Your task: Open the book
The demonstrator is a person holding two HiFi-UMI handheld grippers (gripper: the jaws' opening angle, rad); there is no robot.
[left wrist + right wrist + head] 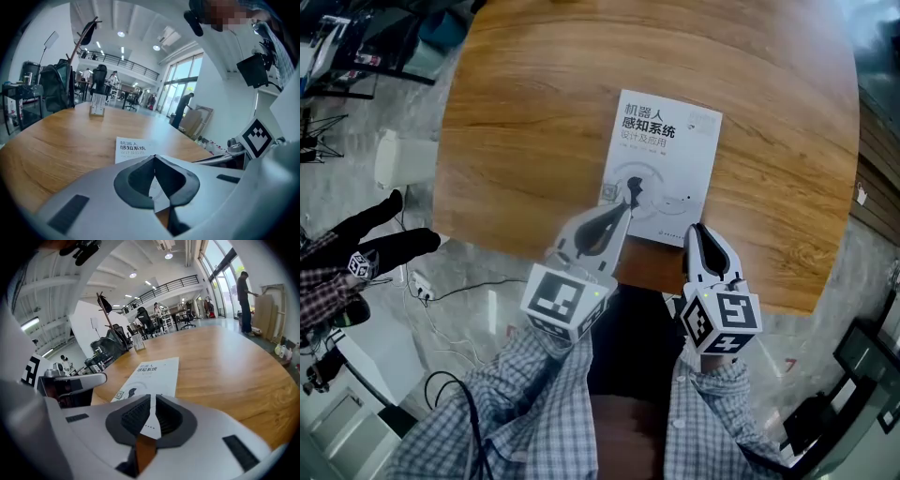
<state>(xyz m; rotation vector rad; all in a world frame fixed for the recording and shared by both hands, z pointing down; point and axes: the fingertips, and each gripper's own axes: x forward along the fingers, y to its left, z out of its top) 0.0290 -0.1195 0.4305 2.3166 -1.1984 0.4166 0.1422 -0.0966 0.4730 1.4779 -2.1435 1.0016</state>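
Note:
A closed white book [666, 150] with Chinese print on its cover lies flat on the round wooden table [534, 112], toward the near right side. My left gripper [630, 195] hovers over the book's near half with its jaws shut and nothing between them. The cover [131, 147] shows just beyond its tips [154, 157]. My right gripper [695, 228] sits at the book's near right corner by the table edge, also shut and empty. In the right gripper view the book [154, 373] stretches away ahead of the tips [153, 397].
A small card stand [97, 105] stands at the table's far side. On the floor at left are a white stool [403, 159], cables [441, 281] and another person's dark legs [375, 244]. A person [243, 291] stands by the far windows.

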